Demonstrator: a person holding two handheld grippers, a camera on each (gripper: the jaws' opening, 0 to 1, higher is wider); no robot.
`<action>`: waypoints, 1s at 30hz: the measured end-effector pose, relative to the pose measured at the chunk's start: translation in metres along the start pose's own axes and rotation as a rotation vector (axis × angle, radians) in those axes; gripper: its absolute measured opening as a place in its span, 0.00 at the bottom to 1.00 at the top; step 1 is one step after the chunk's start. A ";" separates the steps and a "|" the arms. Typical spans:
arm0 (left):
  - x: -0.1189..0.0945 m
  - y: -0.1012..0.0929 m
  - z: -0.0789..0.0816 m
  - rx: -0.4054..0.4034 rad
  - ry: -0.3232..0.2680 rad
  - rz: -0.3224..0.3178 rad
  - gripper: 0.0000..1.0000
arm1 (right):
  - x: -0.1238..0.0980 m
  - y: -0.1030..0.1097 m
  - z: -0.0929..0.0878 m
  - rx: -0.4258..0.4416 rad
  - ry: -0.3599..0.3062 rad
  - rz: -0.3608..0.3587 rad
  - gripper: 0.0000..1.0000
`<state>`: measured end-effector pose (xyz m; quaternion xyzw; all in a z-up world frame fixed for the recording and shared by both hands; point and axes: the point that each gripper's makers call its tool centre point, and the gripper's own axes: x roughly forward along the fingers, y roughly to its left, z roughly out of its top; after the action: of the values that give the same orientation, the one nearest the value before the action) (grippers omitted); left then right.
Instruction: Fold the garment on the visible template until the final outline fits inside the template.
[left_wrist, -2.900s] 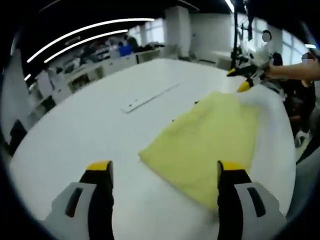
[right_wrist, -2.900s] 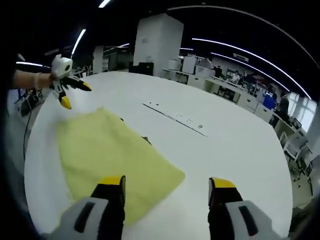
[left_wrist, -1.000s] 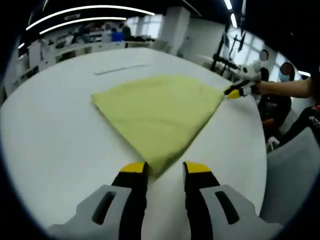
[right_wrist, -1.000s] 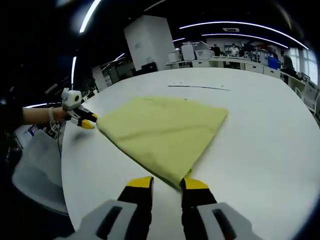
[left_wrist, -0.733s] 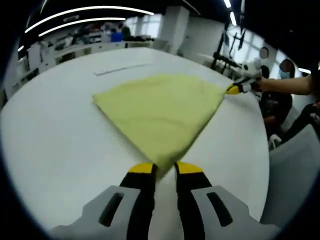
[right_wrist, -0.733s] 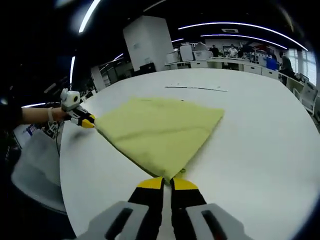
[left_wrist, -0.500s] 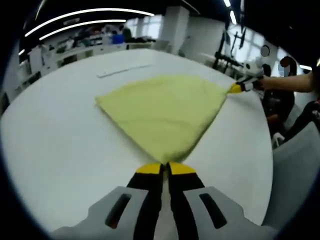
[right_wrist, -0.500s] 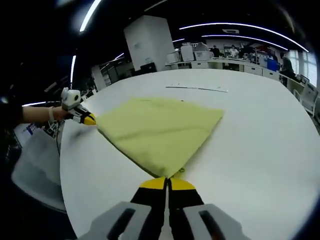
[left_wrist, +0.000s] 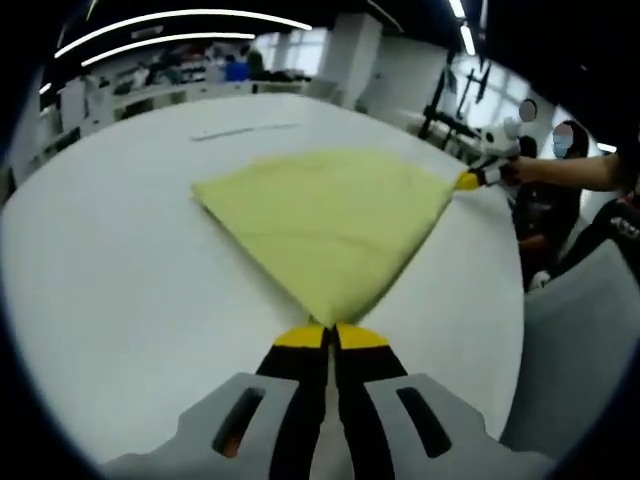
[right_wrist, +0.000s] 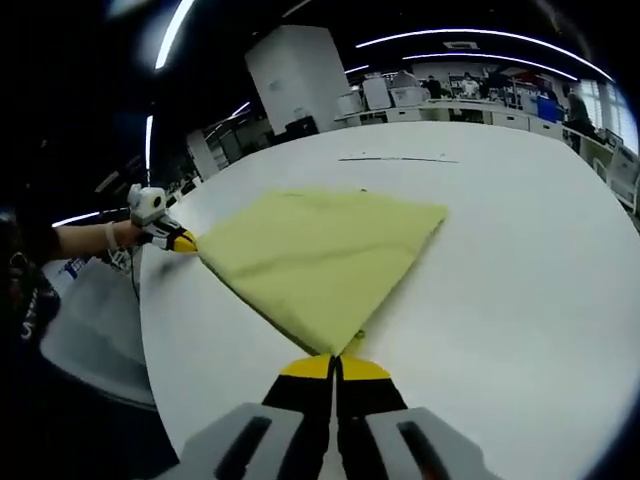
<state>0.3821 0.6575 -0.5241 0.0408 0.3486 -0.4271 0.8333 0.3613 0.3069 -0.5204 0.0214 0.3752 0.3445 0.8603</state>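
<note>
A pale yellow garment (left_wrist: 325, 215) lies folded flat on the white table (left_wrist: 110, 260), tapering toward the camera. My left gripper (left_wrist: 331, 336) is shut on its near corner. In the left gripper view, my right gripper (left_wrist: 472, 179) pinches the far right corner, with a person's arm behind it. In the right gripper view, the same garment (right_wrist: 315, 250) spreads ahead and my right gripper (right_wrist: 335, 366) is shut on its near corner. My left gripper (right_wrist: 176, 240) holds the corner at the left there. No template outline shows around the cloth.
A thin strip (left_wrist: 245, 130) lies on the table beyond the garment, also seen as a strip (right_wrist: 400, 158) in the right gripper view. A grey chair (left_wrist: 570, 340) stands at the table's edge. Office desks and a white pillar (right_wrist: 300, 80) stand far behind.
Both grippers came down from open above the cloth and their jaws closed on two neighbouring corners. Over the last half second both stay shut and the garment lies much the same.
</note>
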 end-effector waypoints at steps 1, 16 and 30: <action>-0.002 -0.002 -0.002 -0.001 0.000 -0.001 0.00 | -0.004 0.003 -0.003 0.005 -0.002 0.004 0.00; -0.009 -0.018 -0.016 -0.024 0.007 -0.008 0.00 | -0.014 0.016 -0.020 0.030 -0.011 0.013 0.00; -0.026 0.004 -0.001 -0.008 -0.074 0.132 0.90 | -0.034 -0.002 0.002 -0.041 -0.161 -0.135 0.87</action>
<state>0.3749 0.6782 -0.5097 0.0446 0.3158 -0.3708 0.8722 0.3474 0.2851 -0.4986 0.0063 0.2983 0.2904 0.9092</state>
